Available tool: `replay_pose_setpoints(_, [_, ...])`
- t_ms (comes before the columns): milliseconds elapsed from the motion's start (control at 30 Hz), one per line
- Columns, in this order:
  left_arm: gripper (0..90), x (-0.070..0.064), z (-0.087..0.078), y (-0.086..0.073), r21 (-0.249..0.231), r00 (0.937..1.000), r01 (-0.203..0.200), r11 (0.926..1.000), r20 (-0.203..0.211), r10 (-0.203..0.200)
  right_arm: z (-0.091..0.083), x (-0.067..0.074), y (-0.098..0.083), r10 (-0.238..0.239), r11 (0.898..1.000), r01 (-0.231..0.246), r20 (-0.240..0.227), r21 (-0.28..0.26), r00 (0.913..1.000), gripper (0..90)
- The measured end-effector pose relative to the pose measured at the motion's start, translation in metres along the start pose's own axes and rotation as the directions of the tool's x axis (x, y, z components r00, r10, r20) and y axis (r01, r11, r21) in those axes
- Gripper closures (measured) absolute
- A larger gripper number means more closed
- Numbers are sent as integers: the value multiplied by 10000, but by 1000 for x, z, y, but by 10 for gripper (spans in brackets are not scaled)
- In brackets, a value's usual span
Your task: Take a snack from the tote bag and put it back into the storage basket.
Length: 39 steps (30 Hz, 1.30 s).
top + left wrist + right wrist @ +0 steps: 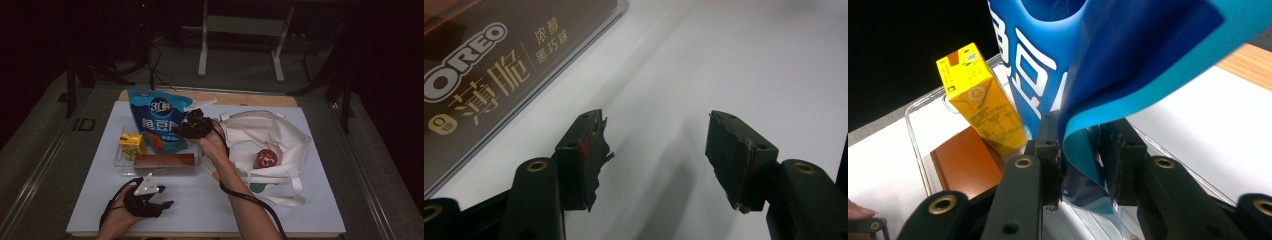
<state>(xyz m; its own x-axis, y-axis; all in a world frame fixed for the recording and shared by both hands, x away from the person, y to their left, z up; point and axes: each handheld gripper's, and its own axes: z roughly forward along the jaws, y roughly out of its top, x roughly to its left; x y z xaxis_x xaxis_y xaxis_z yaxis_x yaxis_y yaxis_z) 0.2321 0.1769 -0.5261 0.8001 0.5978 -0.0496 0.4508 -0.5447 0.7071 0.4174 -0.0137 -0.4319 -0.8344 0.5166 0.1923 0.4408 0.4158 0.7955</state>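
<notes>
The blue snack bag (156, 120) is held upright at the far left of the white mat (210, 200), its lower end standing in the clear plastic tray (120, 162). The bag's right edge is being gripped by the right gripper (192, 125); in the right gripper view the blue bag (1108, 65) is seen folded down between the two black jaws, which are drawn in on it, the left pad against the film, the right one just beside it. Whether the film is fully pinched on both sides cannot be told.

Inside the tray, the yellow juice carton (132, 145) is stood at the left, and the brown Oreo box (164, 161) is laid along the near side. In the right gripper view the carton (980, 102) is seen just left of the bag.

The left gripper (155, 197) is held low at the near left, over bare mat, its jaws kept well apart with nothing between them. To the right, a white tote bag (270, 137) is lying open, a red-lidded can (266, 158) inside it.
</notes>
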Motion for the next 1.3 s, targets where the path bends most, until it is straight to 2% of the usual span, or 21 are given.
replay_pose_setpoints(433, [407,1,1,0,5,10000,34,10000,17,-34,15,8,8,-431,9990,427,-366,-122,9984,734])
replay_pose_setpoints(567, [407,1,0,-1,6,10000,43,10000,11,-43,17,9,13,-495,9988,495,-369,-2,9981,733])
replay_pose_setpoints(867, [406,1,1,-1,39,10000,17,10000,11,-17,13,2,10,-353,9989,361,-274,284,9990,656])
replay_pose_setpoints(1000, [406,2,1,-1,51,10000,48,10000,-11,-48,11,5,11,-670,9960,671,-30,587,9977,609])
replay_pose_setpoints(1300, [406,3,2,-2,107,10000,7,9999,-39,-6,-1,5,12,-958,9928,941,192,746,9952,553])
